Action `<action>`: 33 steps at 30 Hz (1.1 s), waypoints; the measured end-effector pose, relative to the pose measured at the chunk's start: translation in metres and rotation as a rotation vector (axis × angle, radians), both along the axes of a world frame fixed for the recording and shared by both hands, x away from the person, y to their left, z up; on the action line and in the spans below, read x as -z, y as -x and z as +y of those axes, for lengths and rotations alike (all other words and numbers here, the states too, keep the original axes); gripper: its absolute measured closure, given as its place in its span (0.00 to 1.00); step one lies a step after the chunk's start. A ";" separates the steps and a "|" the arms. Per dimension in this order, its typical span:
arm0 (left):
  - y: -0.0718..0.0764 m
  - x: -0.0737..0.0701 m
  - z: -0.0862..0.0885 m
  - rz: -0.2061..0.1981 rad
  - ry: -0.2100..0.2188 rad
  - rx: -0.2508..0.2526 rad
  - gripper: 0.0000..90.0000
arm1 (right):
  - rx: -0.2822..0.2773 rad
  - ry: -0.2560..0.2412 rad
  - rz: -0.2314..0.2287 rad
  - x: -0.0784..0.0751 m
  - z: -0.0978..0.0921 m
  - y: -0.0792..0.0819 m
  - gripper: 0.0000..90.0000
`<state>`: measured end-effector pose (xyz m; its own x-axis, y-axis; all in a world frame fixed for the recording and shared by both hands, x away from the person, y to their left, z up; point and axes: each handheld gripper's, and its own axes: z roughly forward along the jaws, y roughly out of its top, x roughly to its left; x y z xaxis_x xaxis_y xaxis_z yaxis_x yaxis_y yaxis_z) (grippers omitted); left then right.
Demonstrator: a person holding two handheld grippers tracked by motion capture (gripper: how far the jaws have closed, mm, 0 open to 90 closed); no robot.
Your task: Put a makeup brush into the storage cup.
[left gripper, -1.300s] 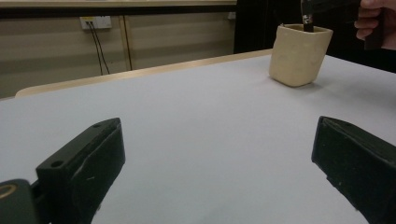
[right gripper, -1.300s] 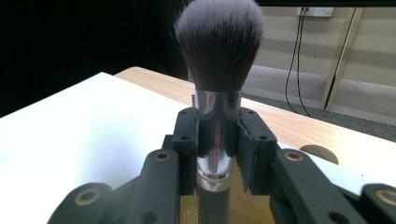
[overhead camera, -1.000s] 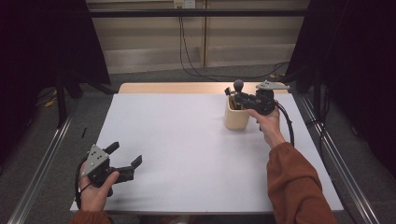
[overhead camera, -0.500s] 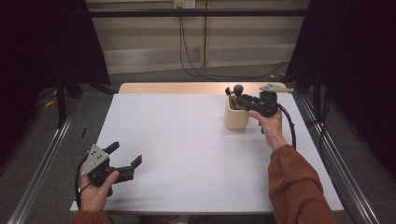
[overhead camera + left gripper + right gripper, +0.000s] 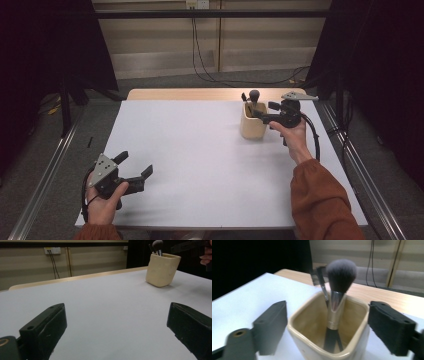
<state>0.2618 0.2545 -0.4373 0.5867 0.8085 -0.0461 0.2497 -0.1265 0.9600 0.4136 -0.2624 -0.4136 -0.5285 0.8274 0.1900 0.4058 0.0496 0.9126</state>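
Observation:
A cream square cup [image 5: 253, 124] stands at the back right of the white table [image 5: 200, 150]. It holds a large round-headed makeup brush [image 5: 254, 95] and a thinner brush [image 5: 244, 97]. My right gripper [image 5: 264, 110] is open at the cup's right rim, level with its top. In the right gripper view the cup [image 5: 312, 350] sits between the spread jaws, with the big brush [image 5: 340, 272] and the thin brush [image 5: 320, 272] upright inside. My left gripper [image 5: 135, 164] is open near the front left edge, holding nothing. From the left gripper view the cup [image 5: 162, 270] is far off.
A bare wooden strip [image 5: 200, 94] runs along the table's far edge. Cables [image 5: 200, 55] hang down the back wall. Metal rails [image 5: 45, 175] flank the table on both sides.
My right gripper has eased slightly toward the cup's rim. The left gripper has stayed in place.

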 end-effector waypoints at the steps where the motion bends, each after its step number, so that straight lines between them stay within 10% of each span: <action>1: 0.000 0.000 -0.001 -0.002 0.001 0.001 0.03 | 0.006 -0.009 -0.005 -0.001 0.000 0.001 0.11; 33: 0.006 0.000 0.007 -0.006 -0.001 -0.014 0.03 | 0.075 0.016 -0.061 0.002 -0.015 0.064 0.01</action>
